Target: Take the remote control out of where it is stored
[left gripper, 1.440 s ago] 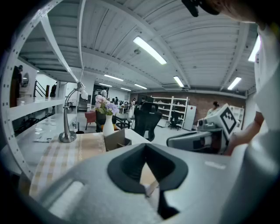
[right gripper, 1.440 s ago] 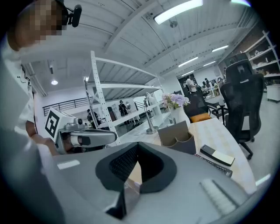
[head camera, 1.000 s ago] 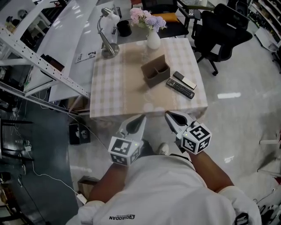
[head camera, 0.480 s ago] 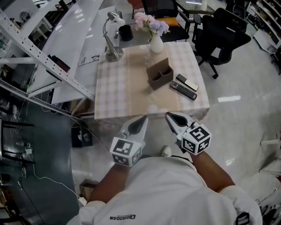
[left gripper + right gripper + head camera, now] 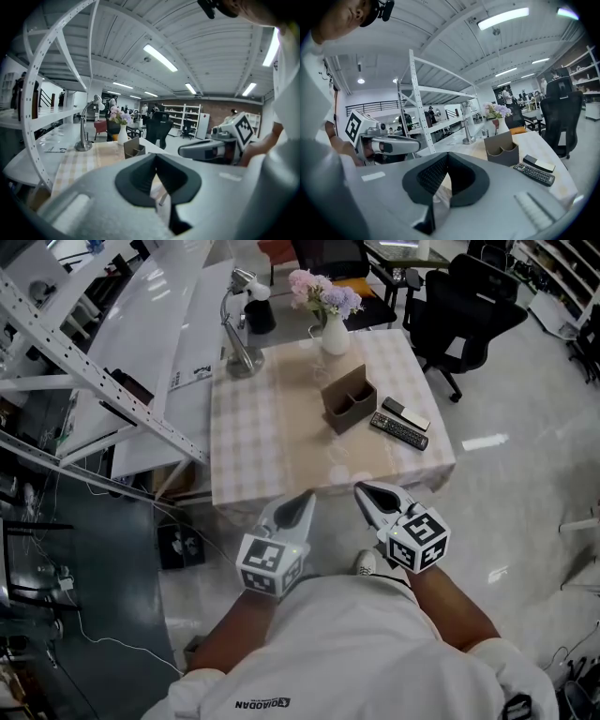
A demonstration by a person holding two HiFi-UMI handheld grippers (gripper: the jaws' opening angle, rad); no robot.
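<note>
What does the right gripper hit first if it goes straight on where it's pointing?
Probably the near edge of the checked table, well left of the remote control and brown holder. The right gripper is shut and short of the table. Depth is unclear.

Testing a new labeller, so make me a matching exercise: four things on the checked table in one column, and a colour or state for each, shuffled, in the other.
Things:
1. lamp
2. vase
3. holder
4. remote control

Descriptions:
a. black, lying flat on the table
b. brown, with two compartments
c. white, holding flowers
d. silver, at the far left corner

Pairs: 1-d, 2-c, 3-b, 4-a
</note>
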